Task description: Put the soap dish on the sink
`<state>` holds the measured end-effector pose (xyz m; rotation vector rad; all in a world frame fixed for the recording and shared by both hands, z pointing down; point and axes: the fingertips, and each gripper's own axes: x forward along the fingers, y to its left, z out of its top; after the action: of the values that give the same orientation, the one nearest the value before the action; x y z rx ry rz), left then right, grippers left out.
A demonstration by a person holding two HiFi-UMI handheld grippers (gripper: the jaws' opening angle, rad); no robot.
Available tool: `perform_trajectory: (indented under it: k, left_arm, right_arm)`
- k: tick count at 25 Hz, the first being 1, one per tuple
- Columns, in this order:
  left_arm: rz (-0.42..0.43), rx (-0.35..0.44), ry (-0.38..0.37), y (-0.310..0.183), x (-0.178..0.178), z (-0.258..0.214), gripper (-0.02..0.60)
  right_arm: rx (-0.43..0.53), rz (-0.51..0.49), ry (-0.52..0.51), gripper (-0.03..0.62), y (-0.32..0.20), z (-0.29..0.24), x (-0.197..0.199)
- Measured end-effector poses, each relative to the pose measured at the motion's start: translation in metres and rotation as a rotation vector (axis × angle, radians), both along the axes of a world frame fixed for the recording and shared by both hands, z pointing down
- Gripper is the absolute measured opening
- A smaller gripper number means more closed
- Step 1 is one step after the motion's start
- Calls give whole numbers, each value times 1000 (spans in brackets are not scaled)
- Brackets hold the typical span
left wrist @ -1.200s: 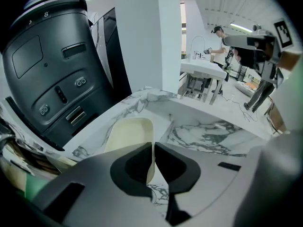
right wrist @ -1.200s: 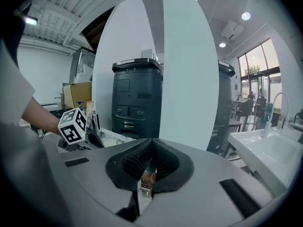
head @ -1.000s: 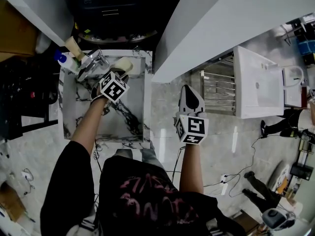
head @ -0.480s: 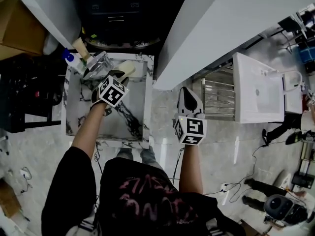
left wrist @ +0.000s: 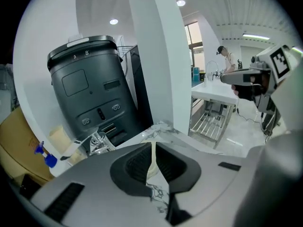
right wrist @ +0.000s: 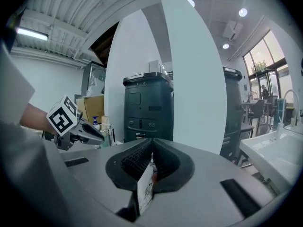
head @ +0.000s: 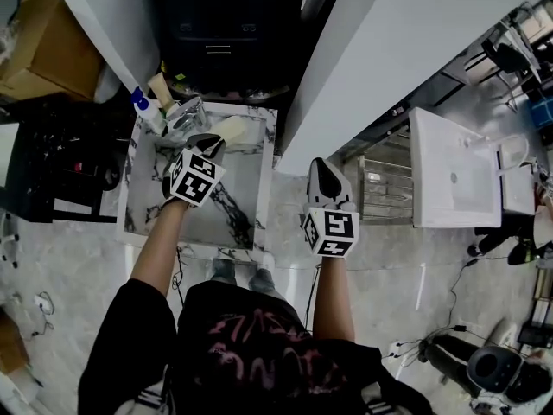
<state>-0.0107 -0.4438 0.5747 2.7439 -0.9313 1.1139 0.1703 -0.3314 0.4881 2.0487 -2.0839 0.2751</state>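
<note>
The cream soap dish [head: 235, 129] rests on the back right corner of the marble sink [head: 143, 223], beside the chrome faucet [head: 183, 112]. My left gripper [head: 210, 140] reaches over the basin to the dish's left end. In the left gripper view its jaws [left wrist: 152, 143] are closed to a thin slit with a cream strip of the soap dish [left wrist: 151, 162] held between them. My right gripper [head: 321, 164] hangs over the floor to the right of the sink. It is shut [right wrist: 151, 152], and only a small white label shows behind its tips.
A blue-capped bottle [head: 147, 106] and other toiletries stand at the sink's back left. A dark bin [head: 216, 33] sits behind the sink, and a white pillar [head: 415, 50] rises right of it. Farther right are a metal rack [head: 384, 180] and a white basin [head: 454, 158].
The head view has shifted, so the sink sits lower and further right in frame. The left gripper stays at the dish on the sink's back corner. The right gripper has barely moved.
</note>
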Motion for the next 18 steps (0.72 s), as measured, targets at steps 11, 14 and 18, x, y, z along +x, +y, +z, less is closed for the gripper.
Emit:
perform_trajectory:
  k: [11, 14, 18]
  left_arm:
    - [-136, 81, 108, 29, -22, -64, 17]
    - [-157, 121, 118, 37, -27, -81, 17]
    - [-212, 179, 155, 47, -36, -108, 15]
  right_arm:
    - [45, -72, -4, 14, 9, -23, -16]
    - [56, -90, -2, 14, 11, -27, -21]
    - [71, -117, 13, 14, 13, -35, -27]
